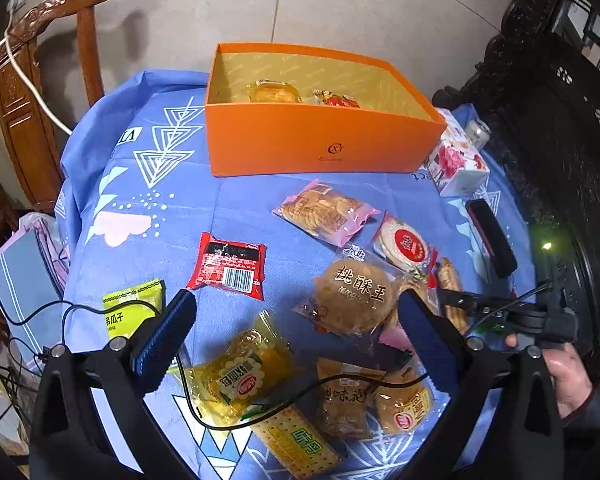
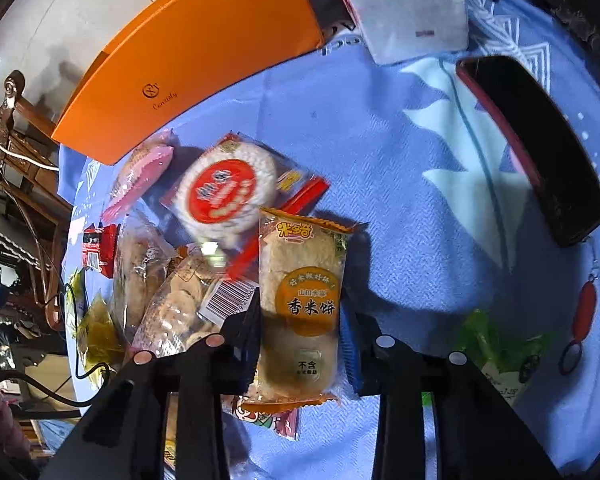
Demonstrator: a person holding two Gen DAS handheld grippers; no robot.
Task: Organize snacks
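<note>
An orange box [image 1: 320,140] stands at the far side of the blue tablecloth and holds two wrapped snacks [image 1: 274,92]. Loose snack packets lie in front of it: a red packet [image 1: 230,266], a pink cracker pack [image 1: 326,212], a round walnut cake [image 1: 356,296], a yellow bread pack [image 1: 240,368]. My left gripper [image 1: 296,316] is open and empty above them. My right gripper [image 2: 300,320] is shut on an orange-edged rice cracker packet [image 2: 300,300], just above the cloth beside the pile. The box side [image 2: 204,52] shows far left in the right wrist view.
A floral tissue pack [image 1: 458,160] sits right of the box, with a black phone [image 1: 492,236] in front of it; the phone [image 2: 540,148] is also in the right wrist view. A wooden chair [image 1: 40,80] stands left. A green packet [image 1: 134,308] lies near the left edge.
</note>
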